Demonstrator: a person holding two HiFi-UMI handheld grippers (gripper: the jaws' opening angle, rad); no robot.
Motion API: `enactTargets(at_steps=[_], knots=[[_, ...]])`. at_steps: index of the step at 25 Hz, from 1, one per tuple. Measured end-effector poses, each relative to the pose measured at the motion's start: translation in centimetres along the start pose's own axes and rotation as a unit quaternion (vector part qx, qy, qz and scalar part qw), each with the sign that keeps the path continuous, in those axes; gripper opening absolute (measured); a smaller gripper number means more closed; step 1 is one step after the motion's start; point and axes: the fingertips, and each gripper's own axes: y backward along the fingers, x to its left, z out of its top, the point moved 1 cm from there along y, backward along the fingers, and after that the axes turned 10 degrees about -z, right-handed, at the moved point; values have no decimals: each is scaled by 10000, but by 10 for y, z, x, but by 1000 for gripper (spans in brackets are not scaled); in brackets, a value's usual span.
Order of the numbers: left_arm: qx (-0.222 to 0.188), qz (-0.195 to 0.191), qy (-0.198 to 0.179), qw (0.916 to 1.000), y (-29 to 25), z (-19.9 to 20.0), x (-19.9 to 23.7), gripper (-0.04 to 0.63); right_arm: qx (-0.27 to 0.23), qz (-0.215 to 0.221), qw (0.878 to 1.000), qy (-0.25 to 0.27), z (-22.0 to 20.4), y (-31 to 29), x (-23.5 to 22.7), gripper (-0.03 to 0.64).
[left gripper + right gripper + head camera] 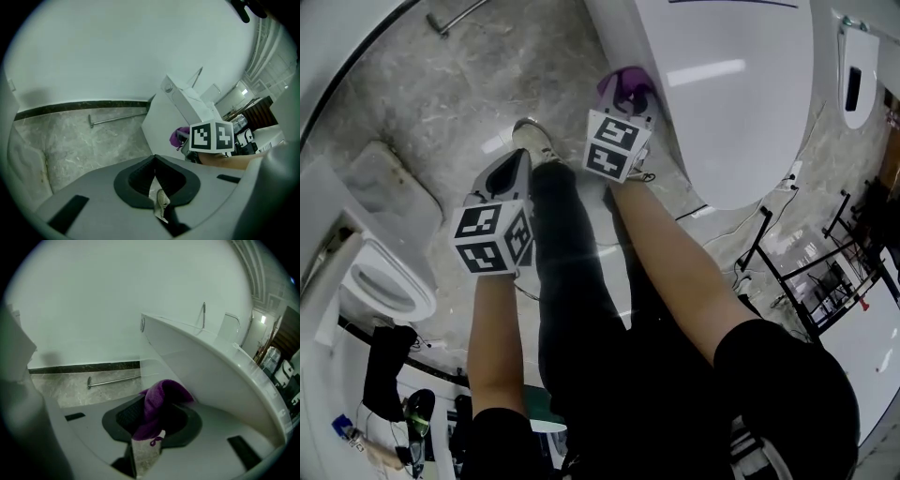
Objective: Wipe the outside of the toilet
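— So what's the weak spot here? right gripper is clamped on the purple cloth, and the cloth sits right up against the side of the toilet, low down near the floor.

— Honestly, the grip. Only a bunched bit of cloth is pinched and the rest flops over the jaws. My guess: drag it hard along that curved wall and it could roll up or pull free, and then you'd be scraping bare jaws over porcelain. Worth watching the metal rod on the floor by the wall too, a wide swipe might knock it.

— And the left gripper?

— Jaws closed together with nothing in them, hanging back, well apart from the toilet.

— Which view helps most?

— Right gripper view shows the pinch itself; head view only shows a purple lump past the marker cube. But head view shows both arms and the toilet's full outline, so you can tell how much outside is left.
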Motion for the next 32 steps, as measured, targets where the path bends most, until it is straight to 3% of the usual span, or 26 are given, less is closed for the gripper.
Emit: enactTargets(at_steps=[6, 11, 17, 32], knots=[[142, -164, -205, 9996, -2, 25, 35, 8, 147, -315, 9994, 44, 25, -26, 27, 84], [246, -293, -223, 9990, 2, 44, 50, 8, 240, -359, 9990, 60, 45, -42, 42, 83], [462, -439, -517, 9966, -1, 59, 67, 8, 203, -438, 9988, -31, 74, -62, 59, 83], [318, -503, -514, 9969, 7, 72, 94, 8, -202, -295, 9993, 120, 146, -113, 109, 83]])
